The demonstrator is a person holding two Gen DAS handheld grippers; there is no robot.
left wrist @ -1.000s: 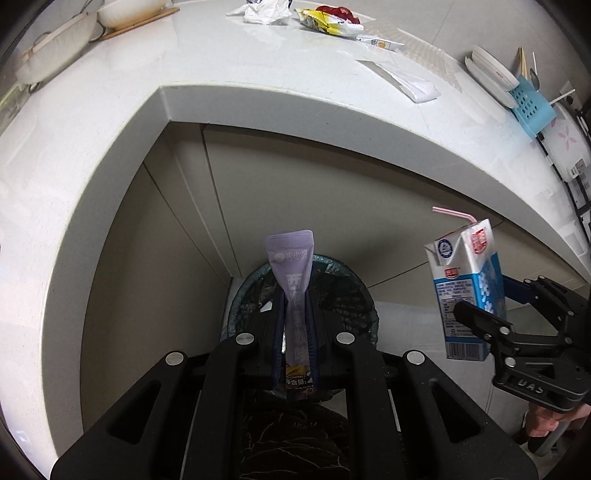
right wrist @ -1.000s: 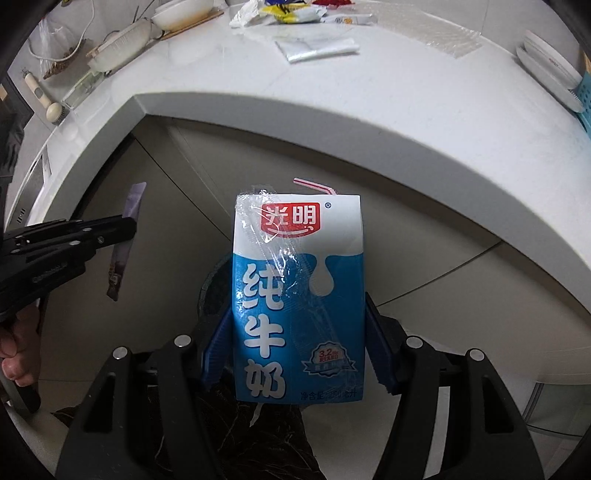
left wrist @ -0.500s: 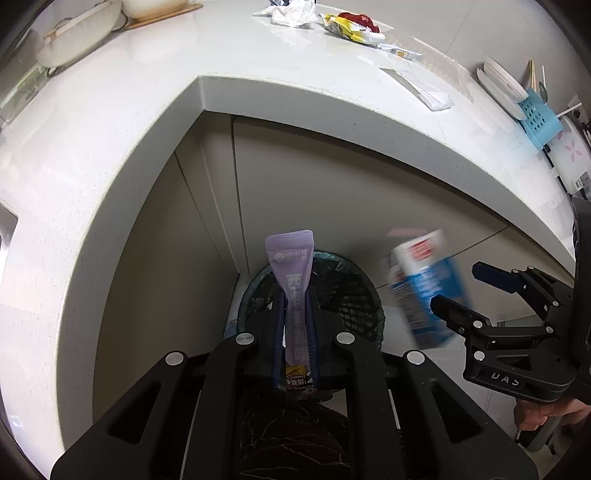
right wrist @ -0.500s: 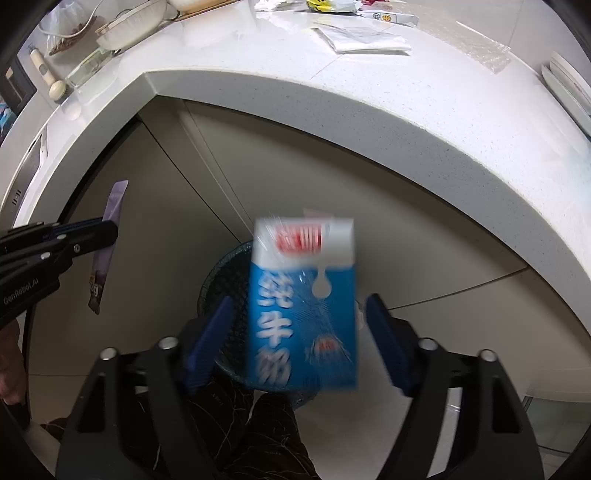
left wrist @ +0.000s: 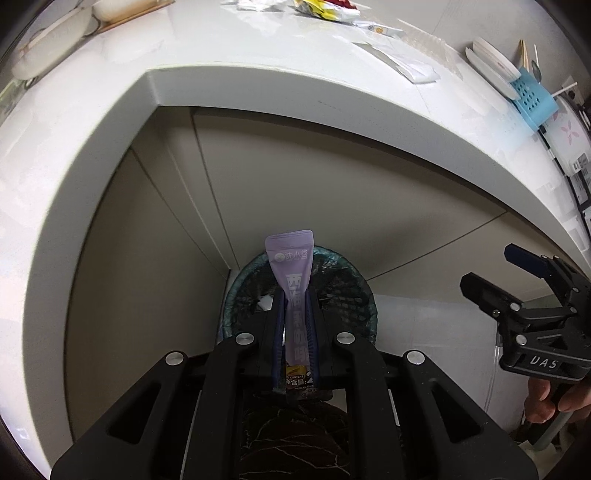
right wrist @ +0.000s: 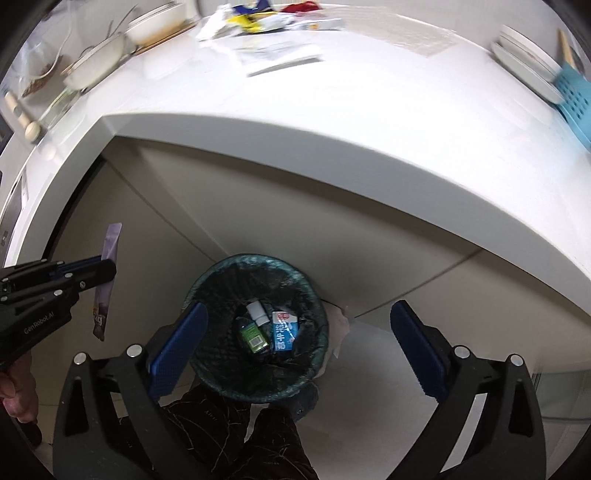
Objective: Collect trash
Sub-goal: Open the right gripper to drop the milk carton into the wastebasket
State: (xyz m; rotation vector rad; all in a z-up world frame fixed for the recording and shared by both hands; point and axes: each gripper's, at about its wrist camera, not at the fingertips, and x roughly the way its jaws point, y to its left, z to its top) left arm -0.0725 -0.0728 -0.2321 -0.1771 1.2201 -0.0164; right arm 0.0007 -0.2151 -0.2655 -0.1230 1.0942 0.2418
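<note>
Change: since a second ago the milk carton (right wrist: 283, 331) leaves my right claw (right wrist: 295, 345) and now lies in the bin (right wrist: 317, 332); that claw's jaws have just been opening, and nothing is between them.
Right claw: wide open, blue pads far apart, hanging over the bin's mouth and pointing steeply down.
Left claw (left wrist: 295, 295): closed tight on the purple packet (left wrist: 293, 280), which stands upright between the pads, top end sticking out above them.
Packet position: held in the air over the near rim of the bin in the left view; from the right view it hangs off to the left of the bin.
Bin: round, dark liner, on the floor against the cabinet below the surface (right wrist: 369, 122).
Bin contents: milk carton lying flat, just beside a green bottle (right wrist: 253, 335) and a small white container (right wrist: 257, 312).
Surface: white, with wrappers (left wrist: 325, 9) and a flat white sachet (left wrist: 406, 64) lying on it at the far side.
Surface edges: bowls (right wrist: 99, 64) at the left, plates (right wrist: 528, 62) and a blue rack (left wrist: 532, 98) at the right.
</note>
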